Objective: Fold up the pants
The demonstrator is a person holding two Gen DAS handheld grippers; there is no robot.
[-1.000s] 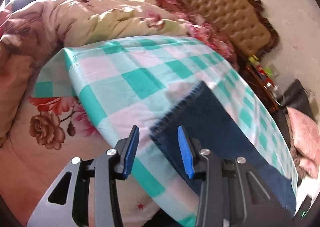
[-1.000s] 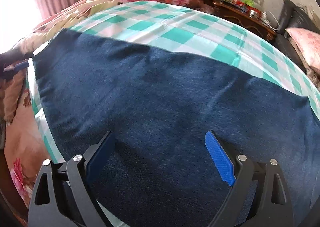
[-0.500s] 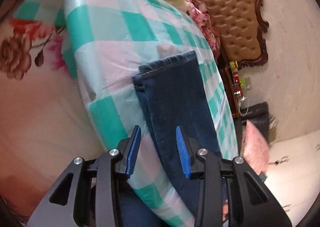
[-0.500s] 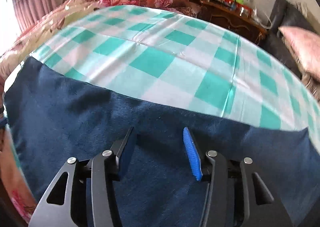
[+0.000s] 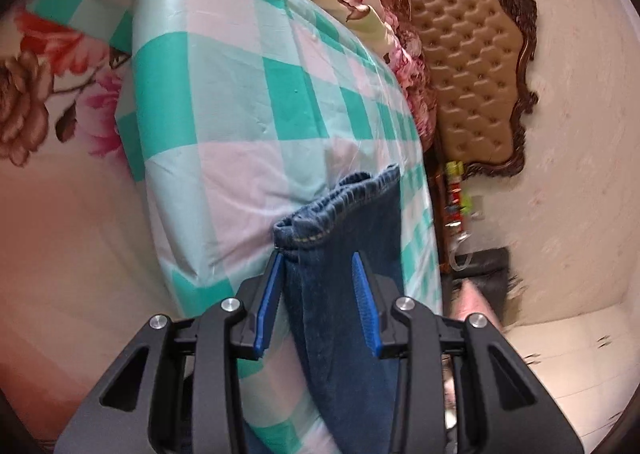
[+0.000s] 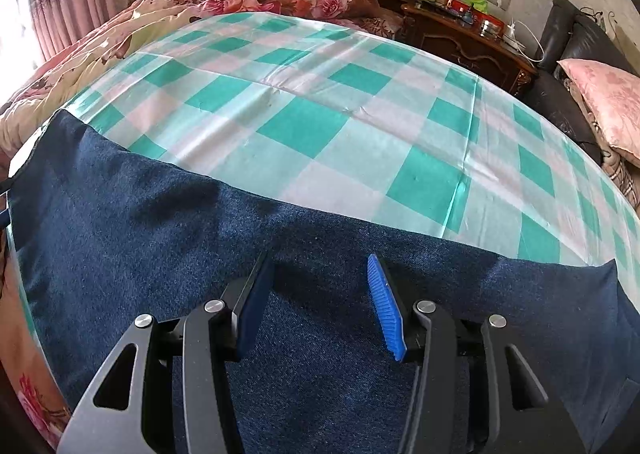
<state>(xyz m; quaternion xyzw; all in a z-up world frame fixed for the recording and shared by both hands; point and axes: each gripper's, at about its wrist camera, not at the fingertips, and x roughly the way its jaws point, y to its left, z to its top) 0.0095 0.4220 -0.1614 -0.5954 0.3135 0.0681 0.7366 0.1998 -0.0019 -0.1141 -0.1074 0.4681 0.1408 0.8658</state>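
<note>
left gripper (image 5: 316,258) astride pants (image 5: 352,238) hem, seemingly unclamped

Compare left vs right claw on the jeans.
The left claw straddles the bunched hem of the jeans, one finger touching its edge; the right claw sits over flat mid-cloth, nothing gathered between its fingers. The left claw's gap is narrower than the right's. Both have blue pads and point at denim; whether the left actually grips is unclear.
</note>
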